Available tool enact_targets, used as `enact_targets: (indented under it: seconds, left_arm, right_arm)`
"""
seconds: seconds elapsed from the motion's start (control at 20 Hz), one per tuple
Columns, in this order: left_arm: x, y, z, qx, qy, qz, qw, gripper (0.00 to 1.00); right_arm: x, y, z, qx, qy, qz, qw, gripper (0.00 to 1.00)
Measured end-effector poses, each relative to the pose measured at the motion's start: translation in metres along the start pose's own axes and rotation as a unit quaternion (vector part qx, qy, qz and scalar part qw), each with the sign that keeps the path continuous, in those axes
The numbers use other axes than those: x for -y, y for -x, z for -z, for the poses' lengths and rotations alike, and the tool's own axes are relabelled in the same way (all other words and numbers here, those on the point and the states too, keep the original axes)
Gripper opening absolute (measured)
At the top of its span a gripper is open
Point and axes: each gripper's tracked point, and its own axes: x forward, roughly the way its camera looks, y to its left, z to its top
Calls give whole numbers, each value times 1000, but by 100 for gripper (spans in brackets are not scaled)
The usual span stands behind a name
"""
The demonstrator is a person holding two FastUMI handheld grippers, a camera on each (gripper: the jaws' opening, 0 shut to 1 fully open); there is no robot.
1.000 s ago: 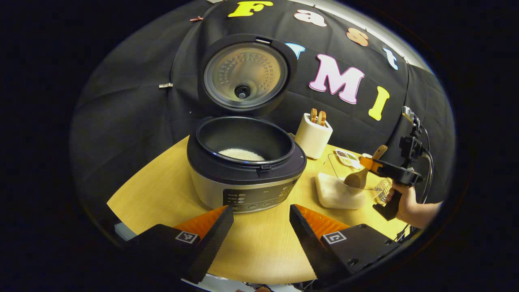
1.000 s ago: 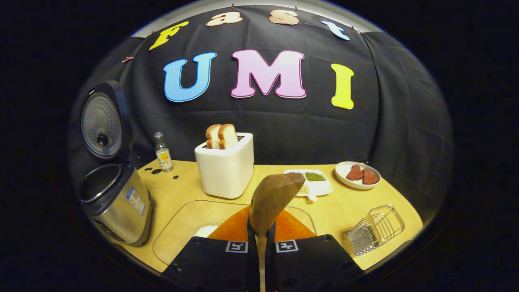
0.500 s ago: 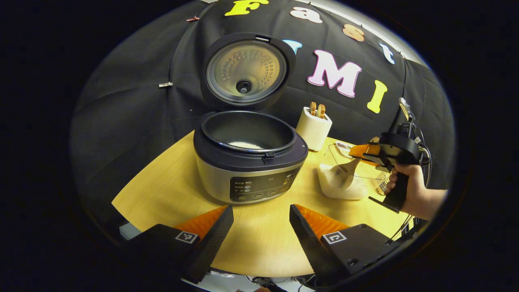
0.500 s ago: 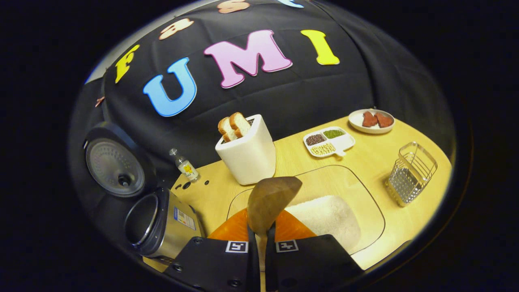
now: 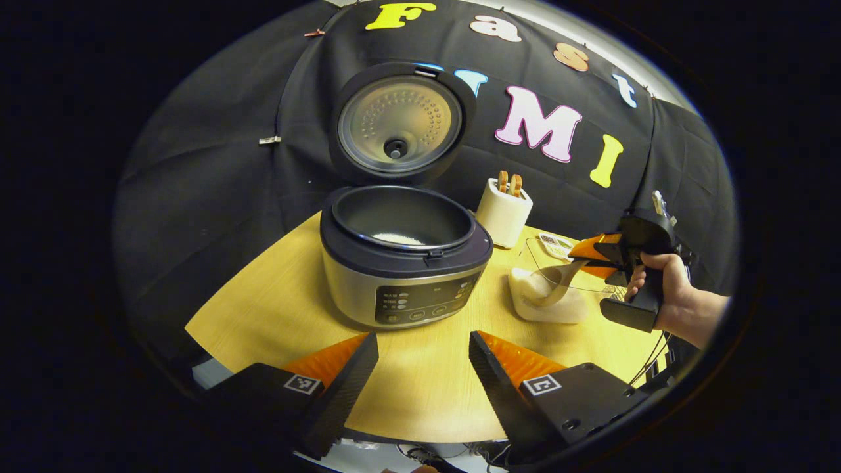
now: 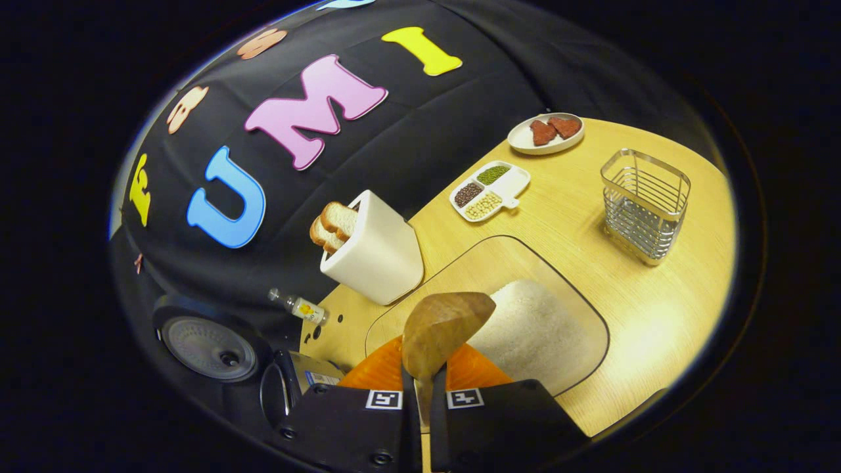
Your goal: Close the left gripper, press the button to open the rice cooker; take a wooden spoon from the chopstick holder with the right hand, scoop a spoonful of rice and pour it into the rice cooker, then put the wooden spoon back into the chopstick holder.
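Observation:
The rice cooker (image 5: 404, 276) stands mid-table with its lid (image 5: 399, 125) up and a little rice (image 5: 394, 238) in the pot. My left gripper (image 5: 420, 368) hovers open in front of it, holding nothing. To the right, a hand (image 5: 673, 299) holds my right gripper (image 5: 601, 253), which is shut on the wooden spoon (image 5: 558, 282). The spoon's bowl dips into the clear container (image 5: 533, 253) of rice. In the right gripper view the right gripper (image 6: 424, 387) grips the spoon (image 6: 443, 328) by its handle, bowl over the rice heap (image 6: 532, 328). The wire chopstick holder (image 6: 644, 203) stands upright at the right.
A white toaster (image 6: 371, 246) with bread stands behind the clear container (image 6: 460, 269). A divided dish (image 6: 489, 190) of beans and a plate (image 6: 545, 131) of meat sit farther back. A small bottle (image 6: 302, 307) stands by the cooker (image 6: 289, 387). Bare tabletop (image 5: 263, 295) lies left of the cooker.
The right gripper has rolled and dropped, bringing the spoon's bowl down into the rice container. The left gripper stays open and has shifted only slightly before the cooker.

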Motion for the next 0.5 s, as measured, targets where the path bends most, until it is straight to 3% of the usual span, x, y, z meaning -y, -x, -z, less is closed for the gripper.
enact_targets:
  seconds: [0.5]
  left_arm:
    - [10,-2,-25,19,-13,31,999,96]
  right_arm:
    - [7,35,-59,41,-82,9,996,10]
